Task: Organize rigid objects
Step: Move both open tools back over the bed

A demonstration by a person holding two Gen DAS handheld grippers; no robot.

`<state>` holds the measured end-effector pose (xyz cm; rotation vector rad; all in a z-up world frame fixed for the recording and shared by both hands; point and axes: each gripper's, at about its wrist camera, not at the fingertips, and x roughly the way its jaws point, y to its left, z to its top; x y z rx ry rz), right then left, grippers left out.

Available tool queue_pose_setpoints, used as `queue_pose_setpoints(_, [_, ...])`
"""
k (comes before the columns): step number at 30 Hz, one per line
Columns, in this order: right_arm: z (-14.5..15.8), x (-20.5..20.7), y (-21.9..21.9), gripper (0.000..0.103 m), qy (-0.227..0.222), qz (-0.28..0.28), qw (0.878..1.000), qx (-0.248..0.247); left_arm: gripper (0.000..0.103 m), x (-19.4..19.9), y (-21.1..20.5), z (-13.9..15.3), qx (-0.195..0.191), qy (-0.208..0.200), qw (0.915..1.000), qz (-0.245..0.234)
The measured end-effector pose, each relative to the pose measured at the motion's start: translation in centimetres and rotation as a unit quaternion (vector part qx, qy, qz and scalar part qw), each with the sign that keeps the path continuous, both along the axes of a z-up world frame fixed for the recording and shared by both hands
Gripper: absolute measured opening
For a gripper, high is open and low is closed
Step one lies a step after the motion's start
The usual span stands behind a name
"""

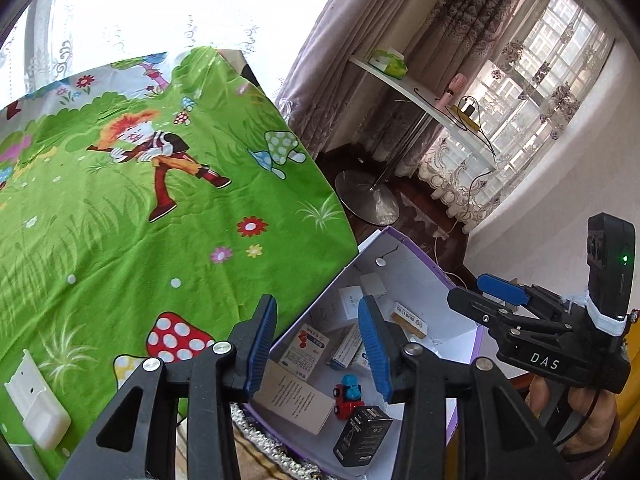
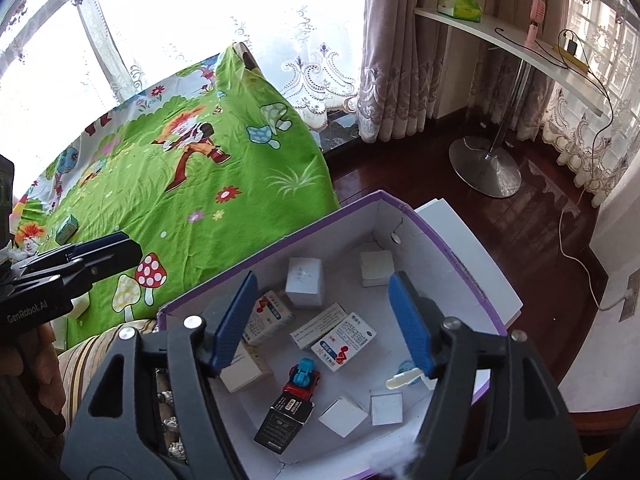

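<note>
A purple-rimmed white cardboard box (image 2: 456, 256) holds several small medicine cartons (image 2: 344, 344), white cubes (image 2: 305, 280), a black carton (image 2: 285, 424), a red and blue toy car (image 2: 303, 376) and a white stick-like item (image 2: 402, 380). My right gripper (image 2: 324, 328) is open and empty above the box. My left gripper (image 1: 316, 348) is open and empty over the box's left edge (image 1: 320, 300), with the toy car (image 1: 349, 396) showing between its fingers. A small green carton (image 2: 66, 229) lies on the green cartoon bedsheet (image 2: 192, 184). A white plastic piece (image 1: 36, 404) lies on the sheet at lower left.
The bed's edge runs beside the box. A curved white shelf (image 2: 516, 44) on a metal stand with round base (image 2: 486, 172) holds a tissue pack, a pink fan and a charger. A dark wood floor, curtains and a wall socket with a cable (image 2: 628, 296) are at right.
</note>
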<state>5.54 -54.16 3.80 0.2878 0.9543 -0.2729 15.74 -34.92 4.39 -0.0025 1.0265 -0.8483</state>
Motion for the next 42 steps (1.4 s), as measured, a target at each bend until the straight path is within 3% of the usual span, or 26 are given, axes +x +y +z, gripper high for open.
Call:
queue_pose_setpoints(12, [2.1,2.0,6.9,0.073,-0.009,0.076,0.997,-0.005,0.046,0.8,8.7,1.5,-0.003,-0.023,0.9972,0.071])
queue_pose_setpoints(21, [2.1,4.0,12.5,0.074,-0.002,0.139,0.990,-0.007,0.050,2.9,17.7,1.1,0.012,-0.019,0.9874,0.156])
queue_pose_setpoints(26, [2.2,5.0,14.9,0.074,0.001,0.163,0.987,-0.009,0.050,4.8,23.1,0.3,0.018,-0.005,0.9757,0.218])
queue_pose_setpoints(32, [1.7,6.5,18.3,0.075,0.010,0.197,0.980,-0.011,0.051,6.4,28.9,-0.7,0.025,0.015,0.9554,0.294])
queue_pose_setpoints(42, [0.4,9.1,26.4,0.075,0.026,0.287,0.957,-0.015,0.052,7.5,33.9,-2.9,0.019,0.054,0.9341,0.353])
